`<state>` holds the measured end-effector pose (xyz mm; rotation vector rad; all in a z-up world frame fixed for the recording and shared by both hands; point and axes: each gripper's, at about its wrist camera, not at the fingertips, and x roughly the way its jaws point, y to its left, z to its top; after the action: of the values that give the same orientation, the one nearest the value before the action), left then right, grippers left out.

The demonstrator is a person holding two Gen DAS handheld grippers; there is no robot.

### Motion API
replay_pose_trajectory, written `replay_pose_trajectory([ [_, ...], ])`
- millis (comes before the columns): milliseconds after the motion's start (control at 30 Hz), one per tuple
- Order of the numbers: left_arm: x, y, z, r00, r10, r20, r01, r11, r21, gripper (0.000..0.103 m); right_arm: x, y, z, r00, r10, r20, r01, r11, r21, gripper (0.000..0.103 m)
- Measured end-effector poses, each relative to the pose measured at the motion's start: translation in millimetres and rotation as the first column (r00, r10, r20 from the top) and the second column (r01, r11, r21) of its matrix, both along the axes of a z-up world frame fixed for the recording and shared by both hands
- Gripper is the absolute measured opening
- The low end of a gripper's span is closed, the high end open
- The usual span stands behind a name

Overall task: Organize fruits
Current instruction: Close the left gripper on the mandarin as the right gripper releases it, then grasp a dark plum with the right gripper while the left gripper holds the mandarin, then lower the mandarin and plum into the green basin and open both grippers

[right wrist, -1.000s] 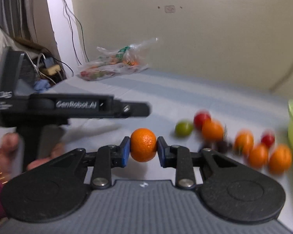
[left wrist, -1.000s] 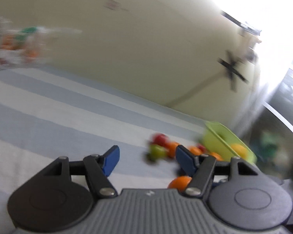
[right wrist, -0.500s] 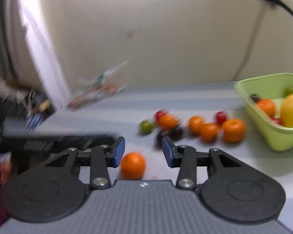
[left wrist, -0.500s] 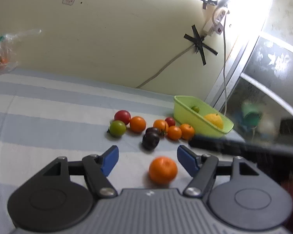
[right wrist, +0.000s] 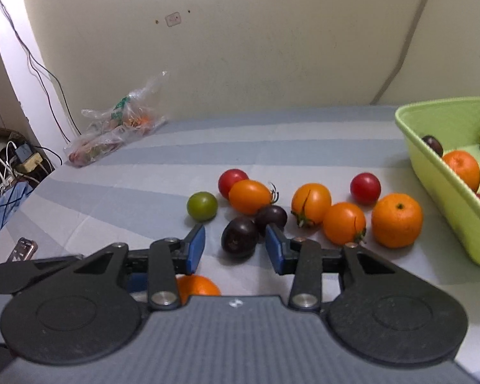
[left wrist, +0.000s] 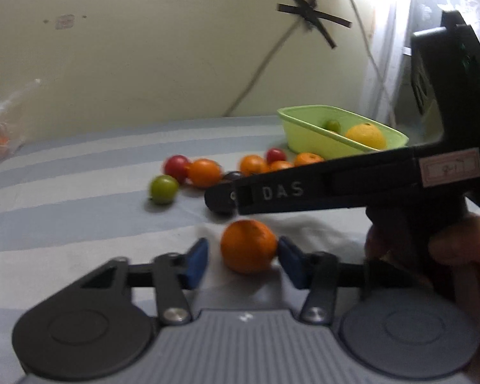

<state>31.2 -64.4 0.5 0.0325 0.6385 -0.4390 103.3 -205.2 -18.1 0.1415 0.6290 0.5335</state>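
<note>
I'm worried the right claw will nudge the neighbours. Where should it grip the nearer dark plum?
Grip the nearer dark plum across its widest middle, coming straight forward and low along the striped cloth. It is round, and already lies between the open right claw pads. The second dark fruit touches its far right side, so close gently.

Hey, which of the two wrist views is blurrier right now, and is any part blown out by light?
Left wrist view: softer, loose fruits smeared, green tomato blurred, top right corner by the window blown out. Right wrist view: sharper, dark tomato and green basket crisp, only a bright overexposed strip at the far left edge.
</note>
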Motion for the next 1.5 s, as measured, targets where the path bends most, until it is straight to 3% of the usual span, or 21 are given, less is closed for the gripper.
replay_pose_trajectory([
  [133, -11.2, -2.6, 0.4, 1.000, 0.000, 0.025, -0.001, 1.000, 0.027, 0.038, -10.9, -16.5, 0.1, 1.000, -0.012, 0.005, 0.012, 1.000, 0.016, 0.023],
  [333, -23.9, -2.8, 11.8, 0.998, -0.059, 0.027, 0.060, 0.997, -0.058, 0.038, -49.9, -61.8, 2.5, 0.993, -0.073, 0.092, 0.065, 0.994, 0.084, 0.023],
  [500, -8.3, -15.9, 24.4, 0.994, -0.105, -0.011, 0.103, 0.984, -0.146, 0.038, -75.4, -96.8, -0.8, 0.980, -0.134, 0.145, 0.112, 0.982, 0.151, 0.023],
  [567, -0.3, -23.2, 25.4, 0.991, -0.124, -0.042, 0.114, 0.976, -0.187, 0.038, -79.7, -112.0, -1.9, 0.980, -0.152, 0.130, 0.125, 0.973, 0.195, 0.023],
  [667, 8.2, -35.8, 22.1, 0.985, -0.151, -0.083, 0.129, 0.965, -0.228, 0.038, -78.3, -142.9, -9.4, 0.986, -0.161, 0.036, 0.138, 0.925, 0.354, 0.023],
  [767, 14.2, -49.8, 17.9, 0.980, -0.165, -0.107, 0.140, 0.967, -0.213, 0.038, -72.4, -170.7, -20.4, 0.978, -0.206, -0.036, 0.201, 0.877, 0.437, 0.023],
  [933, 29.3, -69.1, 37.0, 0.979, -0.189, -0.072, 0.173, 0.967, -0.189, 0.038, -64.1, -194.6, -19.1, 0.960, -0.277, -0.031, 0.261, 0.853, 0.453, 0.023],
  [1133, 69.1, -98.9, 67.5, 0.982, -0.191, -0.013, 0.185, 0.965, -0.184, 0.039, -47.1, -211.9, 6.5, 0.918, -0.384, 0.097, 0.308, 0.846, 0.435, 0.023],
  [1333, 127.7, -140.0, 63.3, 0.981, -0.181, -0.073, 0.164, 0.968, -0.192, 0.039, -17.2, -209.8, 10.4, 0.875, -0.441, 0.200, 0.375, 0.878, 0.298, 0.023],
  [1500, 155.1, -159.8, 46.9, 0.973, -0.187, -0.135, 0.161, 0.970, -0.181, 0.039, -5.8, -208.4, 2.0, 0.874, -0.434, 0.217, 0.383, 0.892, 0.240, 0.025],
])
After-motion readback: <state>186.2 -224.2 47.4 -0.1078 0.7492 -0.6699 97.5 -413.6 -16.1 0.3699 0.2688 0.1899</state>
